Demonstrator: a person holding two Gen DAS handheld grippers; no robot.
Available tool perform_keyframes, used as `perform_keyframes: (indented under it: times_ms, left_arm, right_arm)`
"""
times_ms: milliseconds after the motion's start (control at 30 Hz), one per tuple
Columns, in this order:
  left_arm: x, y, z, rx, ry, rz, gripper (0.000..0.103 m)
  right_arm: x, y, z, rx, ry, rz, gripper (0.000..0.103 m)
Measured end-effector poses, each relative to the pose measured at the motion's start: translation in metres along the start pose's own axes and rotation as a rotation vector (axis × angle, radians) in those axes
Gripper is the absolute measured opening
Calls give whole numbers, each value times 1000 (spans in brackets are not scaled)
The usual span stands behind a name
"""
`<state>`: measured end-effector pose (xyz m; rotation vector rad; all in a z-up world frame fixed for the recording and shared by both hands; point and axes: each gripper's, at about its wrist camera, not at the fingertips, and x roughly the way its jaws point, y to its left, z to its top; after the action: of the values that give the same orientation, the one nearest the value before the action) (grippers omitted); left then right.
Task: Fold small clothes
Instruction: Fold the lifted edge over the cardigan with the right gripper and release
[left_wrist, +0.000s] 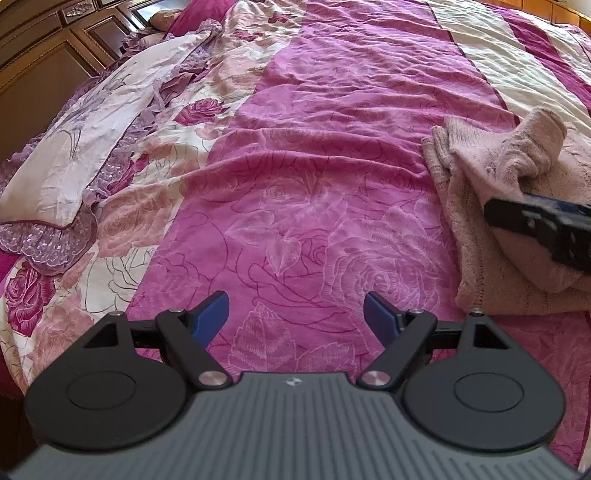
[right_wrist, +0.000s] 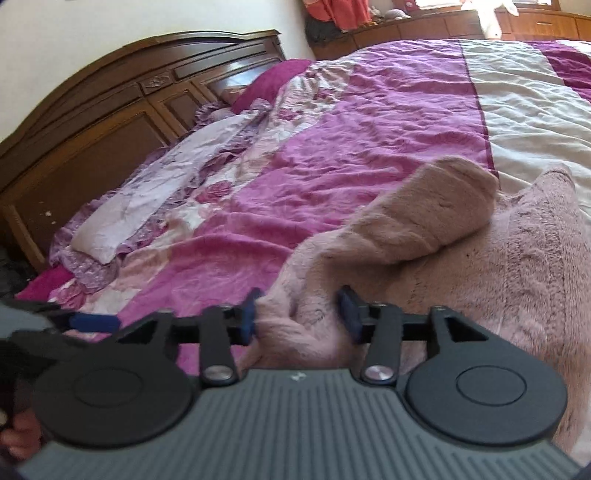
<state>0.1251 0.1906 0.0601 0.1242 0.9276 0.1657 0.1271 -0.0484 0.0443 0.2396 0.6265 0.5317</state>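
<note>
Left wrist view: the left gripper (left_wrist: 296, 314) hovers over the pink rose-patterned bedspread (left_wrist: 314, 166), its blue-padded jaws spread wide with nothing between them. At the right of the frame lies the fuzzy pale-pink garment (left_wrist: 491, 206), partly folded on the bedspread, one sleeve-like part raised toward the upper right. The black body of the right gripper (left_wrist: 543, 225) enters from the right edge and rests against this garment. A lilac frilled pillow (left_wrist: 85, 147) lies at the upper left, beside the dark wooden headboard (left_wrist: 40, 62).

In the right wrist view, the right gripper (right_wrist: 299, 314) sits at the near edge of the fuzzy pale-pink garment (right_wrist: 480, 266). Its jaws are parted, and a ridge of the plush fabric stands between them; the frame is blurred, so whether the pads press the cloth cannot be told. The left gripper's blue tip shows at the lower left of the frame, and a hand (right_wrist: 18, 432) appears at the bottom left edge.
</note>
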Motion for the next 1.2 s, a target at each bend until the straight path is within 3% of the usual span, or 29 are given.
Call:
perform_keyframes:
  times_ms: [267,500,700,1000,1033,1100,1133,1200]
  left_arm:
    - [-17,-10,18,6,-67,-59,85]
    - [-25,-53,51,55,-138,-170,85]
    - [-17,-109,73,143,-202,-254,85]
    - [29,-172,89,258,-220,-279,85]
    - [34,-173,89,253,-229,-289,82]
    - [42,-174,89,240,-240,-317,53]
    - [45,-172,89,224,-232,-327,29]
    - [46,-163,91,160,-241,-325,21]
  right_arm:
    - [-57,-6,-8,24,-56,26,56]
    - [-94,-47,-5,93,-138,-94,57]
    - [-101,-86,-4,186,-165,-202,58]
    - [-89,-128,-15,302,-138,-233,58]
    - [-86,-131,-16,311,-136,-223,58]
    - [-84,-134,-19,326,-136,-203,60]
    - [-81,-135,-19,331,-136,-194,62]
    - [-78,-136,-19,332,-134,-174,64]
